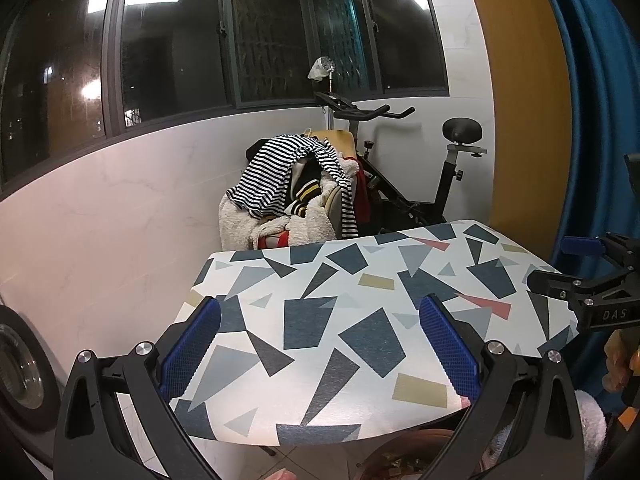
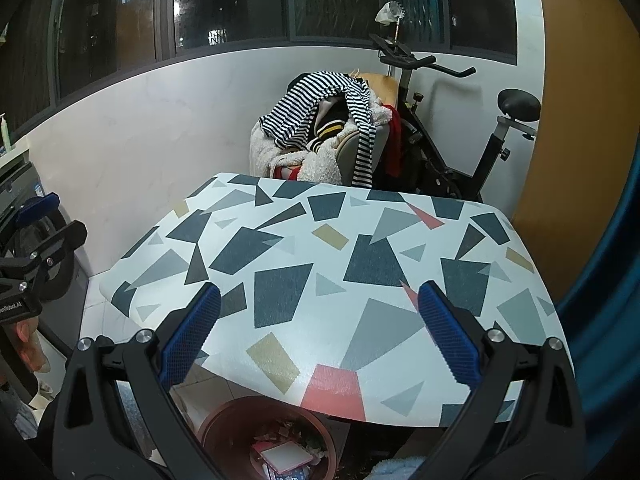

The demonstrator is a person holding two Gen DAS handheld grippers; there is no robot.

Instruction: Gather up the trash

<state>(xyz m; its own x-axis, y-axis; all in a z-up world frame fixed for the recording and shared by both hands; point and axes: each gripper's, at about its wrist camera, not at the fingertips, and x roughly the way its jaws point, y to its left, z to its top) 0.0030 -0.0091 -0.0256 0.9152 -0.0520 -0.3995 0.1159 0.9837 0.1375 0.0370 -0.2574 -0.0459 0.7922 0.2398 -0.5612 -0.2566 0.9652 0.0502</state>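
Note:
A table (image 1: 360,280) with a geometric patterned top stands in front of me, and no trash shows on it; it also shows in the right wrist view (image 2: 280,248). A round brown bin (image 2: 268,436) with paper scraps and a white card inside sits on the floor under the table's near edge. Its rim shows in the left wrist view (image 1: 400,456). My left gripper (image 1: 320,344) is open and empty over the table's near edge. My right gripper (image 2: 320,340) is open and empty over the table. The right gripper shows at the right of the left view (image 1: 576,280).
A chair piled with clothes (image 1: 296,192) and an exercise bike (image 1: 420,168) stand beyond the table. A washing machine (image 1: 20,364) is at the left. A blue curtain (image 1: 600,100) hangs at the right. Dark windows (image 1: 160,48) run above a white wall.

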